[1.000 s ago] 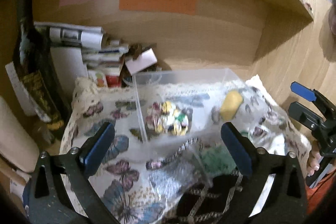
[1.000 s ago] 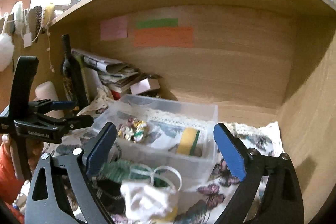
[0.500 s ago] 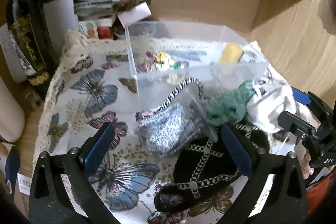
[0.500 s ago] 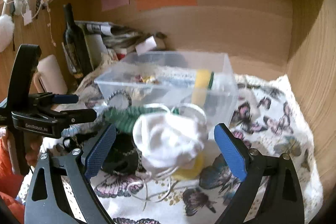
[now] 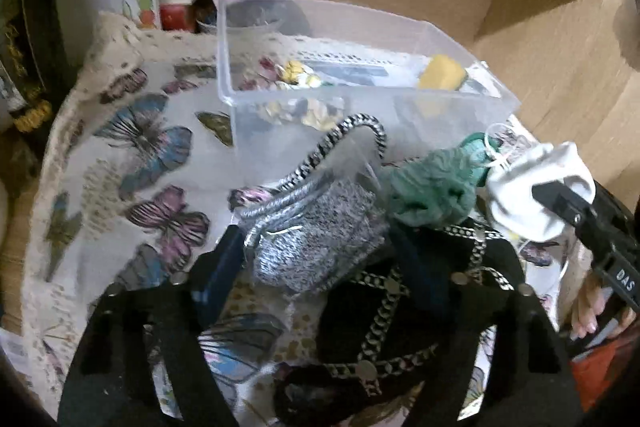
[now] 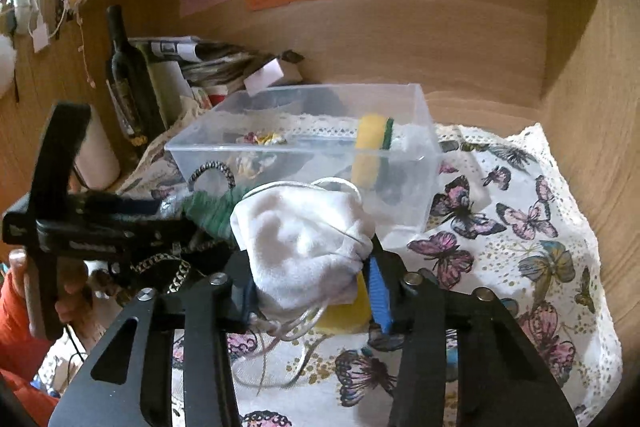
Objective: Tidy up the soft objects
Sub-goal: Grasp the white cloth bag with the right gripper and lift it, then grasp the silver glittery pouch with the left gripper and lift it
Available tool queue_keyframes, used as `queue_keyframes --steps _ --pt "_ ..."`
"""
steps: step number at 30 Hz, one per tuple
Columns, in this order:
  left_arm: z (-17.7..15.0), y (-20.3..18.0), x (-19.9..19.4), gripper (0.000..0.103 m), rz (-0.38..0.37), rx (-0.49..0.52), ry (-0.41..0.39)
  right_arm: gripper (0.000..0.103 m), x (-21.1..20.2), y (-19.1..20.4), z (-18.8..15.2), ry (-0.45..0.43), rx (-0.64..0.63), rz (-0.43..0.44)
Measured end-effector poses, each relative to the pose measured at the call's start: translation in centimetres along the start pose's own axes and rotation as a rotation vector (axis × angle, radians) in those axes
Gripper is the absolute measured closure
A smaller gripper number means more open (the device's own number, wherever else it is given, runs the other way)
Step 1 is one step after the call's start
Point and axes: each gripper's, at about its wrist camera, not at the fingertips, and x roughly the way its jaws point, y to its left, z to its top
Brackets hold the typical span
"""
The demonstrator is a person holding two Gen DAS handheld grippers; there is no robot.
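Note:
My left gripper (image 5: 320, 259) has its jaws closed in on a grey knitted sock in a clear bag (image 5: 316, 243) on the butterfly cloth. My right gripper (image 6: 312, 287) is shut on a white sock with elastic loops (image 6: 300, 239), also seen in the left wrist view (image 5: 536, 187). A green knitted piece (image 5: 432, 187) lies between them, next to a black pouch with chain straps (image 5: 384, 307). A yellow sponge (image 6: 344, 319) lies under the white sock. The clear plastic box (image 6: 424, 155) behind holds a yellow-green sponge (image 6: 372, 135) and a patterned scrunchie (image 5: 296, 75).
A dark wine bottle (image 6: 128, 79), a white roll (image 6: 96, 155) and stacked papers and small boxes (image 6: 208, 55) stand at the back left. Wooden walls close the back and right. The butterfly cloth (image 6: 520, 235) covers the surface.
Both grippers moved down and forward onto the pile. The left jaws closed around the grey sock bag and the right jaws closed on the white sock.

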Motion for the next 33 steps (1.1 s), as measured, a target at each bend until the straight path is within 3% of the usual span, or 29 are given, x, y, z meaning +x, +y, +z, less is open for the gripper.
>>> queue_keyframes --steps 4,10,22,33 --pt "-0.3 -0.1 -0.4 0.052 0.005 0.009 -0.01 0.064 -1.1 -0.1 0.6 -0.045 0.006 -0.002" --pt "-1.4 -1.0 -2.1 0.068 0.035 0.051 -0.044 0.064 -2.5 -0.2 1.6 -0.103 0.002 -0.003" --pt "-1.2 -2.1 -6.6 0.07 0.008 0.079 -0.135 0.064 -4.0 -0.7 3.8 -0.192 0.006 -0.001" --pt "0.1 -4.6 -7.7 0.07 -0.033 0.15 -0.168 0.064 -2.1 0.9 4.5 -0.168 -0.028 0.096"
